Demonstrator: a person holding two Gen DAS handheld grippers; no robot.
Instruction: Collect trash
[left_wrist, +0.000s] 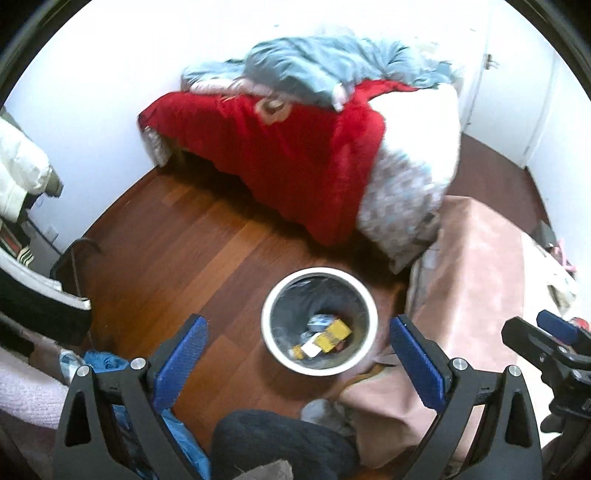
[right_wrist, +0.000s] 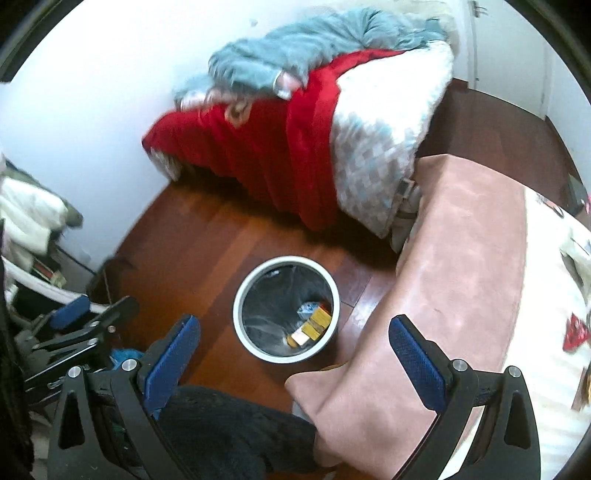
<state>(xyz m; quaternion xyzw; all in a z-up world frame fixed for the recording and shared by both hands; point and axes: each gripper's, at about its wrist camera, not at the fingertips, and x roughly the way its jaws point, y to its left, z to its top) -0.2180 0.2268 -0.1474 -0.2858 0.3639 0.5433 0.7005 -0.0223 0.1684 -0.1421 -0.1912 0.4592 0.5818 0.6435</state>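
A round white-rimmed trash bin (left_wrist: 273, 347) with a dark liner stands on the wooden floor; it also shows in the right wrist view (right_wrist: 240, 328). Yellow and white packets (left_wrist: 328, 338) lie at its bottom, also visible in the right wrist view (right_wrist: 314, 325). My left gripper (left_wrist: 297, 350) is open and empty, held above the bin. My right gripper (right_wrist: 293, 347) is open and empty, above the bin's near right side. The right gripper shows at the left view's right edge (left_wrist: 546, 339); the left gripper shows at the right view's left edge (right_wrist: 85, 321).
A bed with a red blanket (left_wrist: 280, 155), blue duvet and checked quilt stands against the far wall. A table with a pink cloth (right_wrist: 461, 258) is on the right. A dark slipper (left_wrist: 280, 443) is just below. Clutter and clothes (left_wrist: 22, 166) lie on the left.
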